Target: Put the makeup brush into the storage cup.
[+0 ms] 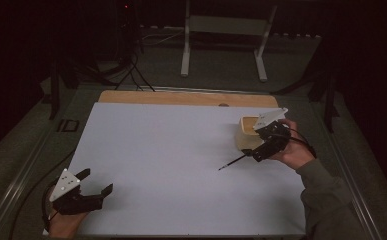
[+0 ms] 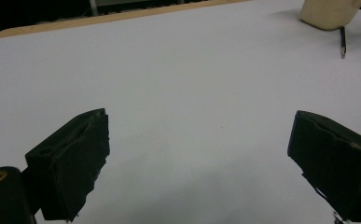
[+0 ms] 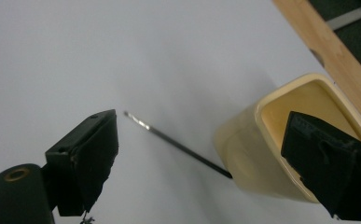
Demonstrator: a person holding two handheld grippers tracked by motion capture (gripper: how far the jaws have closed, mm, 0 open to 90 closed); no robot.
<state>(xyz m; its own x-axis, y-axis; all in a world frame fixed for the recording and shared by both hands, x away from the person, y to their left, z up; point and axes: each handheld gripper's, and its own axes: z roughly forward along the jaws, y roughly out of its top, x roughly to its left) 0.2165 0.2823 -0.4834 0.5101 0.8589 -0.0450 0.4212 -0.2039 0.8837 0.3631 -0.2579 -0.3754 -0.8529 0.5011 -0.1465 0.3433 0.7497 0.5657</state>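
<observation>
Right gripper point(image 3: 199, 163) wide open over pen point(image 3: 178, 145) beside cup point(image 3: 281, 140), left gripper point(image 2: 199, 163) wide, idle; closing off-centre could tip cup.

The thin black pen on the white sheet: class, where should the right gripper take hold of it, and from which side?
Probably at mid-shaft, from above. The pen lies flat on the white sheet, its silvery tip free and its other end beside the cream container. With the right gripper open, set the jaws across the shaft, clear of the container's wall.
</observation>
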